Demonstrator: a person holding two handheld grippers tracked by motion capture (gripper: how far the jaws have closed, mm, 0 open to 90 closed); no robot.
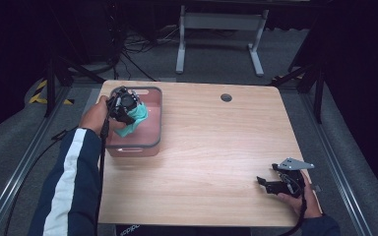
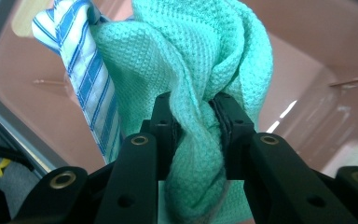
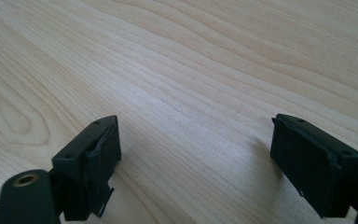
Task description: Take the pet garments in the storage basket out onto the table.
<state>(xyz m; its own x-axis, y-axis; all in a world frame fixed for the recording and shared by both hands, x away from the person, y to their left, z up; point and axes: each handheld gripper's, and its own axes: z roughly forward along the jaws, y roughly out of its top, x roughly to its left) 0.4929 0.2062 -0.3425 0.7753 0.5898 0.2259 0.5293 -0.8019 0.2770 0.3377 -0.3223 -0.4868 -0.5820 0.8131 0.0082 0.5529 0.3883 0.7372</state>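
Left gripper [image 2: 198, 126] has its jaws pinched tight on a green cloth [image 2: 191, 70], held over the pink tub [image 1: 152, 137], a blue-striped cloth [image 2: 81, 70] beside it. Right gripper [image 3: 196, 158] sits wide open, holding nothing, on the table [image 1: 216, 147].

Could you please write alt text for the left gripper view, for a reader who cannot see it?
The left gripper has its two black jaws clamped on a bunched green waffle-weave cloth. A blue-and-white striped cloth hangs beside it on the left, above the inside of a pink bin.
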